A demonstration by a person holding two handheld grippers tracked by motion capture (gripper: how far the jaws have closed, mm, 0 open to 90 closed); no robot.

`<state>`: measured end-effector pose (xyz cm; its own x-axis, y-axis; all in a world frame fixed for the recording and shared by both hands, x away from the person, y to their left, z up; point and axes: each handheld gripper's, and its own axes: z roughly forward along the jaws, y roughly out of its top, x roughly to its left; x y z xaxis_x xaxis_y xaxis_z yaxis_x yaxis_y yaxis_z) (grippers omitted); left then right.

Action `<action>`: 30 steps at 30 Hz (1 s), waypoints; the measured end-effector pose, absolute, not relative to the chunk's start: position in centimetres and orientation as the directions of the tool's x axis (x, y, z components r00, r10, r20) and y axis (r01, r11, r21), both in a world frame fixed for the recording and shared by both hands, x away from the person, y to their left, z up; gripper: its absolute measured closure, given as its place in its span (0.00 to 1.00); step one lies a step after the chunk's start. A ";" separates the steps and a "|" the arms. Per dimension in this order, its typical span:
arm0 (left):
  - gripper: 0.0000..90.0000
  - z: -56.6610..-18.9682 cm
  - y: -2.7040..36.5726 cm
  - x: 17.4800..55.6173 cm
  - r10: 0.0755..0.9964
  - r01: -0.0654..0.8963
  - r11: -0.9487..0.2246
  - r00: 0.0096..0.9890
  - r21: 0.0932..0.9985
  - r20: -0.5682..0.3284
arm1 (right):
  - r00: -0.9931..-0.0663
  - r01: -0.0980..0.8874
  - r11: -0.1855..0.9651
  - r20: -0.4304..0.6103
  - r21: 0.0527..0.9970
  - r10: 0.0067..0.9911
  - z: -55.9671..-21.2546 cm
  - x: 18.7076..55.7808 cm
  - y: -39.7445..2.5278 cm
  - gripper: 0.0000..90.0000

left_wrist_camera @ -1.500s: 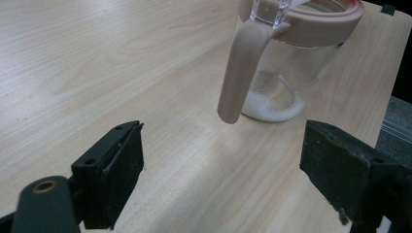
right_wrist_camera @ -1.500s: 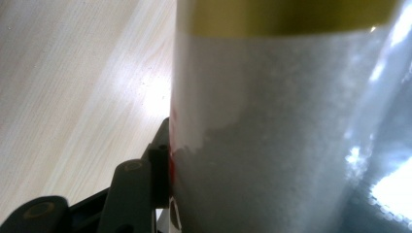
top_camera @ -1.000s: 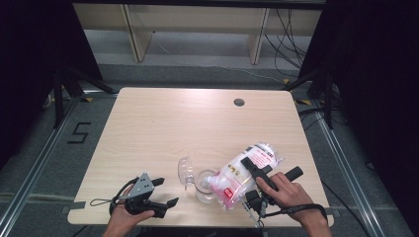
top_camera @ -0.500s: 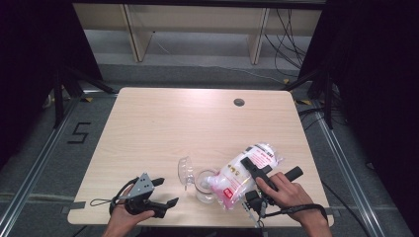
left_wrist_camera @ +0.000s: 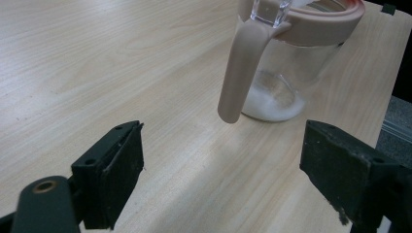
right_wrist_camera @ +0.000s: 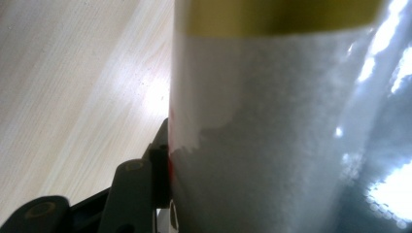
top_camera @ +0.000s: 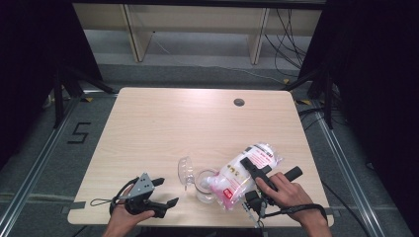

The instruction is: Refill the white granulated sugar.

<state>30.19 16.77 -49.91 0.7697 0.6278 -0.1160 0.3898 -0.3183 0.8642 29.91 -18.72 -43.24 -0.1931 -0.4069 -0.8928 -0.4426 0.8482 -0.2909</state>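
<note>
Right tool [top_camera: 254,170] clenched across the middle of a plastic bag of white granules [top_camera: 244,173], jaws pressing into the film; bag tipped with its low end at the mouth of the glass jar [top_camera: 205,185]. Bag: soft, film slick and shiny, contents shift as it tilts, so it looks fairly heavy and liable to sag either side of the grip. A hold mid-body seems sound; a pinch near the open end would likely choke the flow. Left tool [top_camera: 160,195] released, jaws wide apart, resting on the bench just short of the jar. Jar [left_wrist_camera: 286,73]: clear glass, pink rim and handle [left_wrist_camera: 240,73], thin white layer in the bottom; rigid, breakable, could tip if nudged. Handle is the obvious place to steady it. Bench [top_camera: 197,123]: pale wood laminate, smooth, offers little friction. Beyond it: grey floor, shelving, dark curtains at both sides.
</note>
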 end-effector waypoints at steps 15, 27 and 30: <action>0.17 -49.9 16.8 30.2 0.631 0.389 -0.320 0.768 0.864 -0.112 | -0.192 -0.443 0.847 -0.891 -0.295 -0.410 -43.2 29.8 -18.6 0.58; 0.17 -49.9 16.8 30.2 0.631 0.389 -0.319 0.768 0.864 -0.113 | -0.191 -0.444 0.849 -0.895 -0.288 -0.403 -43.3 29.8 -18.7 0.58; 0.17 -49.9 16.8 30.2 0.631 0.389 -0.319 0.768 0.864 -0.113 | -0.189 -0.442 0.848 -0.894 -0.291 -0.406 -43.2 29.9 -18.7 0.58</action>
